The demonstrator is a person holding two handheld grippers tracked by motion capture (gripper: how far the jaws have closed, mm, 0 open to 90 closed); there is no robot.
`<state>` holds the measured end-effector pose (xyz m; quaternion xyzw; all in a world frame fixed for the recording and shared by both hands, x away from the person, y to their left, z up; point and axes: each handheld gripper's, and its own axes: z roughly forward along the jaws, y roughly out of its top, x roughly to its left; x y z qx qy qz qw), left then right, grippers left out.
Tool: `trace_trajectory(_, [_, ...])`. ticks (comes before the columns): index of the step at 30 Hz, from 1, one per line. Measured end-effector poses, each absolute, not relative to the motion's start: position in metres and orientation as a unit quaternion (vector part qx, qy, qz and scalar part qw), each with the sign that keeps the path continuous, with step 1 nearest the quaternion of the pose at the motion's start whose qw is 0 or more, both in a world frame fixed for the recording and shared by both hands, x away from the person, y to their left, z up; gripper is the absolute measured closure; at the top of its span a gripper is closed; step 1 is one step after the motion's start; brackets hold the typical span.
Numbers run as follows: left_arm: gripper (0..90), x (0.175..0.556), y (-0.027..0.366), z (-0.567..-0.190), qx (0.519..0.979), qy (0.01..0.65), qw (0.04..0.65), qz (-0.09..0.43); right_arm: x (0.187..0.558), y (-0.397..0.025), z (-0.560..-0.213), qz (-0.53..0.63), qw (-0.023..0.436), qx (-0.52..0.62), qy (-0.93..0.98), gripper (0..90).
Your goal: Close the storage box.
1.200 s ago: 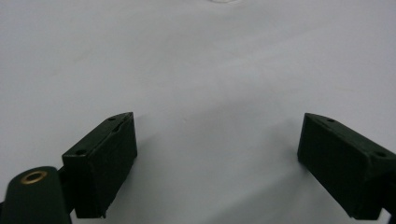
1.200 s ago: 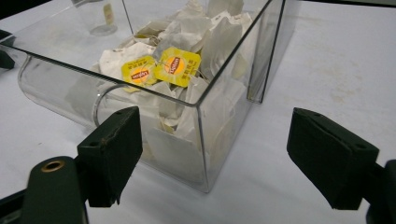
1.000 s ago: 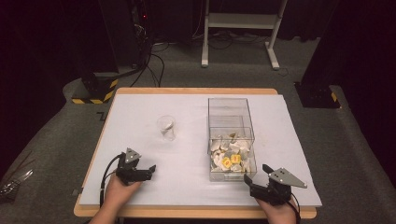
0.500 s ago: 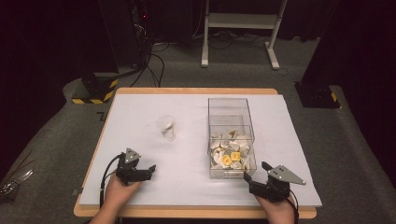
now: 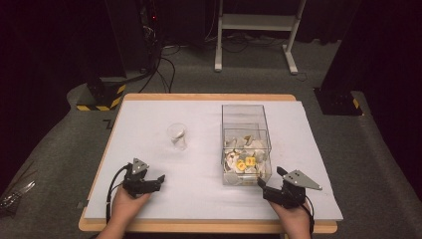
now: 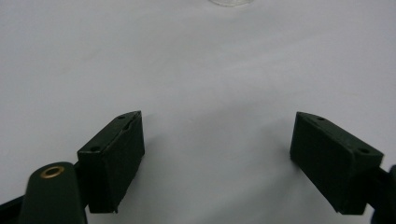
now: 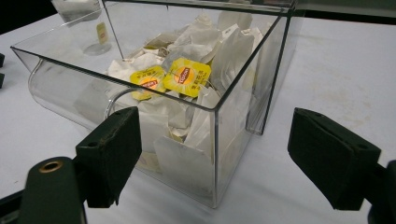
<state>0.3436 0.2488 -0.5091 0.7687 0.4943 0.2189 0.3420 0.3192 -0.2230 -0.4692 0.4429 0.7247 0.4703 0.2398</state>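
Tea-bag box just beyond spread right fingers — untouched

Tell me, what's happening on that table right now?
Left tool open, empty, low over the table. Right tool open, facing the clear box of tea bags. Glass cup stands apart. Nothing in the way.

Lab (dark): equipment rack, cables.

We see a clear box holding white tea bags with yellow tags printed in red. We note a white sheet over a tan wooden table, and a clear glass on it. Both black grippers, left gripper and right gripper, have matte black jaws.
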Motion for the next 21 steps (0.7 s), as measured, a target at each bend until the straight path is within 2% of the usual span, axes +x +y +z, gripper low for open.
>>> trace_trajectory(21, [18.6, 0.343, 0.248, -0.509, 0.768, 0.494, 0.34, 0.225, 0.344, -0.22, -0.468, 0.465, 0.261, 0.459, 0.711, 16.0])
